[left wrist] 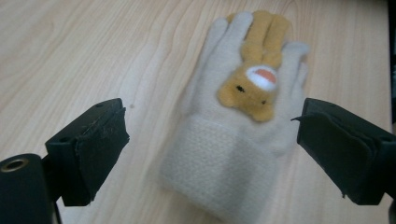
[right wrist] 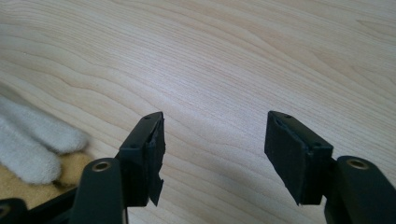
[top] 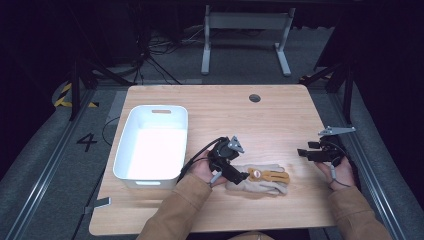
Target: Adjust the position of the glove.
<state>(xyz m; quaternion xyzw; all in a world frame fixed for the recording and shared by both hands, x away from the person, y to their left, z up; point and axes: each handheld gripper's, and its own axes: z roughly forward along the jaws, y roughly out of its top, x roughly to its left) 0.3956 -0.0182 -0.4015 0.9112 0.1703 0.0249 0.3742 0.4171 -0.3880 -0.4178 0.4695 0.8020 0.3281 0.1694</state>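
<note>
Jaws spread wide on my left gripper (left wrist: 210, 154), one on each side of the cuff of the glove (left wrist: 233, 135), with nothing clamped between them; in the high view that gripper (top: 240, 176) points to my right, low over the table (top: 280, 120), its tips at the cuff end. My left forearm, in a tan sleeve, comes in from the bottom edge and angles toward the middle of the table. My right gripper (right wrist: 212, 154) also stands apart, holding nothing, above bare wood; in the high view it (top: 302, 152) sits near the right edge, pointing left, well apart from the glove. I count 1 cream glove lying flat near the front of the table, fingers pointing away from my left gripper, with 1 tan bear figure (left wrist: 254, 79) sewn on its back. 1 white tub (top: 125, 150) stands to the left of my left hand, near it.
</note>
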